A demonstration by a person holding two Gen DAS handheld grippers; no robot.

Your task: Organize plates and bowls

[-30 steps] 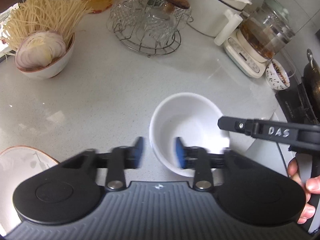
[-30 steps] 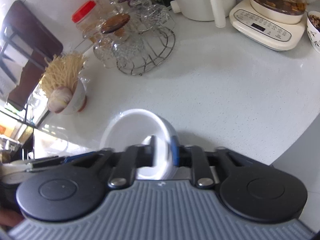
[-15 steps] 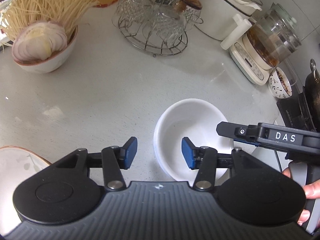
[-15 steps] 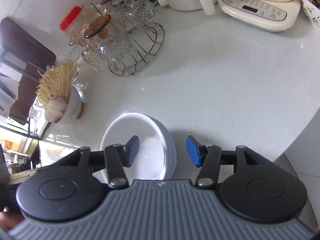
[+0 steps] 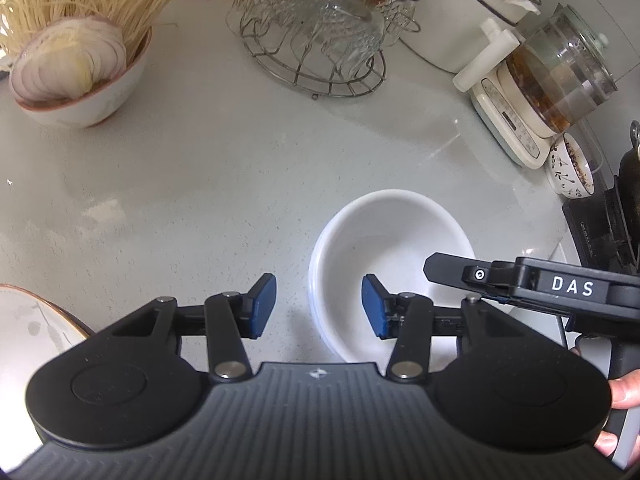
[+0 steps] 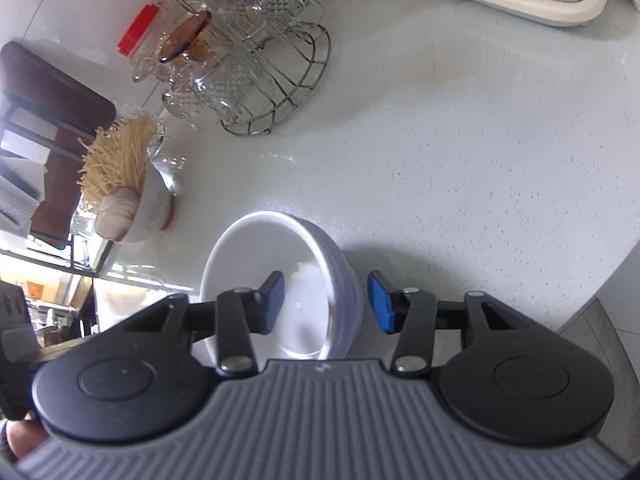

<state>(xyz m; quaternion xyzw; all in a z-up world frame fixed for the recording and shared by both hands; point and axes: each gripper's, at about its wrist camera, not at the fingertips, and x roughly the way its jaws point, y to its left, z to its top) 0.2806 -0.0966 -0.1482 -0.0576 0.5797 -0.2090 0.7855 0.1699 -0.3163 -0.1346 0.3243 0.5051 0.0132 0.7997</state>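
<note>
**Meanwhile, white bowl straddled by both grippers**

A white bowl (image 5: 390,256) is seen resting on the pale countertop (image 5: 224,168). Its near rim is bracketed by the left gripper (image 5: 318,308), whose jaws are closing without contact. Its right wall is straddled by the right gripper (image 6: 326,302), also closing, pads not yet pressed against it.

A: Surface noted: pale speckled table (image 5: 224,168). Landmark: white bowl (image 5: 392,240), standing on it near the front edge.

B: Behind the bowl, a wire rack of glasses (image 5: 320,40). Far left of it, a bowl of noodles and sliced onion (image 5: 76,76).

A: Right of the bowl, a kettle on its cream base (image 5: 532,100), with a small patterned bowl (image 5: 570,170) beside that.
</note>
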